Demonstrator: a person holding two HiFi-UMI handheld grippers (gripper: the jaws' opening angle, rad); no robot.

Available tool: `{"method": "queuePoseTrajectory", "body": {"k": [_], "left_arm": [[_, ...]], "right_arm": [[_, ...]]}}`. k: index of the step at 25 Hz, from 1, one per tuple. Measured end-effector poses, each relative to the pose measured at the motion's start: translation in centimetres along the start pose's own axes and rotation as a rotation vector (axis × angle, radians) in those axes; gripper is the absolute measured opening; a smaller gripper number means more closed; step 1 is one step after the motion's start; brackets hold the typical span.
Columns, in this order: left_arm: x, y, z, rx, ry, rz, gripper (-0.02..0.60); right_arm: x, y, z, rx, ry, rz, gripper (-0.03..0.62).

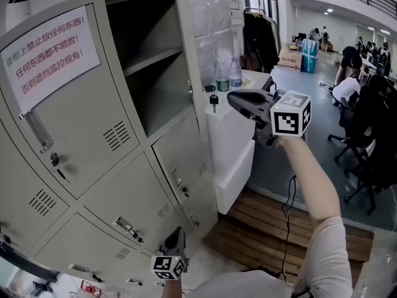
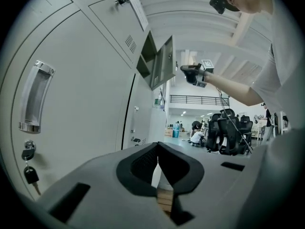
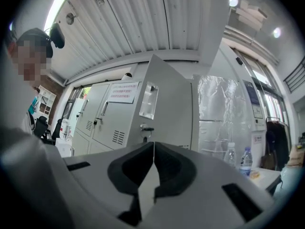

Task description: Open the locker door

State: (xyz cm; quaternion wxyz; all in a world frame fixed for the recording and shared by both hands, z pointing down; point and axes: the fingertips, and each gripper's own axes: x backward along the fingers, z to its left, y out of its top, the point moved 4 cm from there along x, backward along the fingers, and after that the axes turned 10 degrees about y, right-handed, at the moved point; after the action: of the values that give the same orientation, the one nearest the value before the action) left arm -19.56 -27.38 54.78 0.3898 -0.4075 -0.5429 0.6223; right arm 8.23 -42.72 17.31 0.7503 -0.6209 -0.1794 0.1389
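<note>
At the grey locker bank, the locker door [image 3: 167, 99] of the upper compartment [image 1: 155, 67] is seen swung wide, its key [image 1: 213, 102] hanging from the lock. The right gripper [image 1: 234, 98] is held just at three o'clock of the door's free edge, jaws shut and empty. The left gripper [image 1: 177, 232], also closed on nothing, is held low at six o'clock. The opening is judged done, so only a withdrawal toward four o'clock is called for. Room is limited by a white counter [image 1: 232, 154] with bottles [image 1: 229, 74] close behind the door edge.
</note>
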Motion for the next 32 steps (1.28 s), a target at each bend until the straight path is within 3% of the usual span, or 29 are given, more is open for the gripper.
{"method": "queuePoseTrajectory", "body": {"k": [6, 14, 32], "left_arm": [[-0.4, 0.5, -0.1, -0.014, -0.009, -0.004, 0.009], [-1.0, 1.4, -0.1, -0.033, -0.014, -0.017, 0.009], [-1.7, 2.5, -0.7, -0.054, -0.041, -0.039, 0.009]], "right_arm": [[0.7, -5.9, 1.7, 0.000, -0.073, 0.046, 0.015], [2.0, -13.1, 5.0, -0.009, -0.191, 0.034, 0.015], [2.8, -27.7, 14.6, 0.085, -0.472, 0.133, 0.015]]}}
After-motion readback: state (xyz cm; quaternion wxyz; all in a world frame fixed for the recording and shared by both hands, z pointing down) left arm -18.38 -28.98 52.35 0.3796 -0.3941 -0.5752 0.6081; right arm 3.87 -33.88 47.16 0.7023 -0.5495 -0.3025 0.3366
